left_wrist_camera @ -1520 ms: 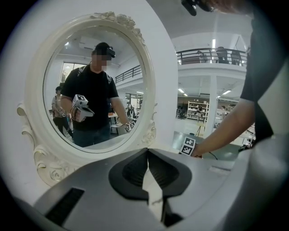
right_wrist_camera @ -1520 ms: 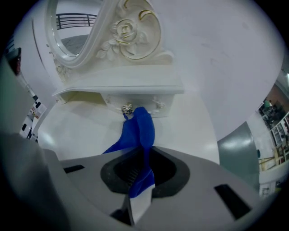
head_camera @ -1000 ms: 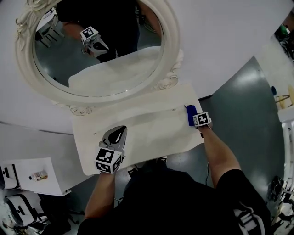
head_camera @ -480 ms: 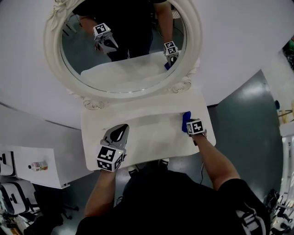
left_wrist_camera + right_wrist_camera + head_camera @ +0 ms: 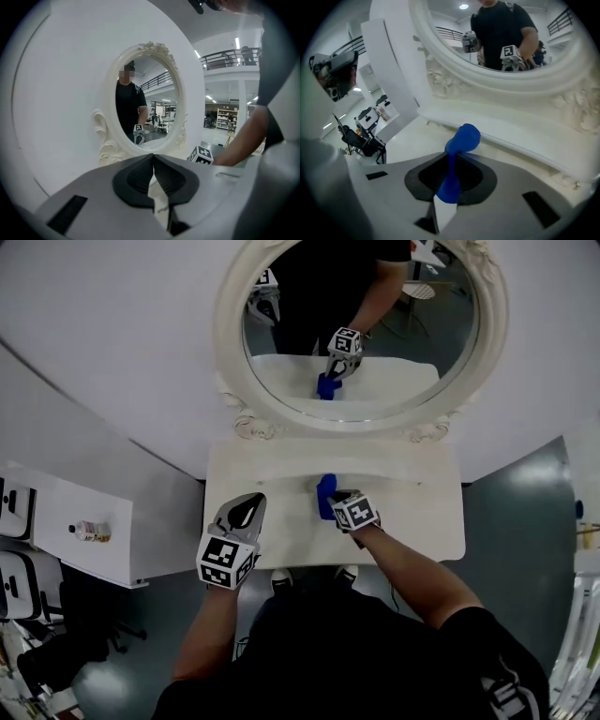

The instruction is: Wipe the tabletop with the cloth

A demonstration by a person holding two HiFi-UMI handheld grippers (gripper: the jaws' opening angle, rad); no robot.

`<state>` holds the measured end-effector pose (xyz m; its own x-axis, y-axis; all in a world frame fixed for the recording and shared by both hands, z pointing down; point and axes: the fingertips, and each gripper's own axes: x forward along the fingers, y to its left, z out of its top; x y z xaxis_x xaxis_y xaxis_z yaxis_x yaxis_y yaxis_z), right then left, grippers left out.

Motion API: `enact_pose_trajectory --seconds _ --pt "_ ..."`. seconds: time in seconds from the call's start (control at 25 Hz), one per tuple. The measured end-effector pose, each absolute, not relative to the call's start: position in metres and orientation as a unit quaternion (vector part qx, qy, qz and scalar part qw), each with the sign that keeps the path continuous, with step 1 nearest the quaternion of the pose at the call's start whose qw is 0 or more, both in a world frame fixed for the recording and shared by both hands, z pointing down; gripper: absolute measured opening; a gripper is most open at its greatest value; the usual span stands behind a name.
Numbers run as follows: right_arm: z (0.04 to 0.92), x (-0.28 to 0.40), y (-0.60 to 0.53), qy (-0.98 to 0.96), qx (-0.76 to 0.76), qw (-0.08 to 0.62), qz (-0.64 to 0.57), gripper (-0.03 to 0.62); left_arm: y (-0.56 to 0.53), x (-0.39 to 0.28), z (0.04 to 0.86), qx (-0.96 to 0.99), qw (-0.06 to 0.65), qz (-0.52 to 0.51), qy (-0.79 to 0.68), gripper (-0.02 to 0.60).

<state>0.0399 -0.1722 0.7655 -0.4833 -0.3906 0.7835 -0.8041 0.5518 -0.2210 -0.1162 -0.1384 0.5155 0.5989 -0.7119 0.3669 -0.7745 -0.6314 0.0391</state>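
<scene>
A blue cloth (image 5: 325,496) rests on the white tabletop (image 5: 412,521) near its middle, pinched in my right gripper (image 5: 337,502), which is shut on it. In the right gripper view the blue cloth (image 5: 459,145) sticks out past the closed jaws toward the mirror's base. My left gripper (image 5: 239,517) hovers at the table's front left corner, shut with nothing between its jaws. Its own view shows the jaws of the left gripper (image 5: 153,164) pressed together, pointing at the oval mirror (image 5: 145,98).
An ornate white oval mirror (image 5: 361,334) stands at the back of the table against a white wall. A white side cabinet (image 5: 66,531) with a small bottle (image 5: 89,532) is to the left. Grey floor (image 5: 525,521) lies to the right.
My right gripper has dragged the blue cloth leftward from the table's right end to its middle. The head view has swung, so the mirror now sits further right. The left gripper stays at the front left.
</scene>
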Motion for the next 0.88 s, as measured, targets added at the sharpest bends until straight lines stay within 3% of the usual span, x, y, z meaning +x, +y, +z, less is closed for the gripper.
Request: enact_pose_trajectory --seconds 0.4,0.88 --pt "0.759 -0.200 -0.135 -0.861 0.227 0.326 0.317 0.040 -0.112 -0.248 0.515 0.848 0.105 0.147 -0.498 0.012" --pt "0.808 -0.326 -0.083 -0.852 0.169 0.358 0.344 0.040 -0.094 -0.348 0.516 0.830 0.111 0.129 -0.531 0.012"
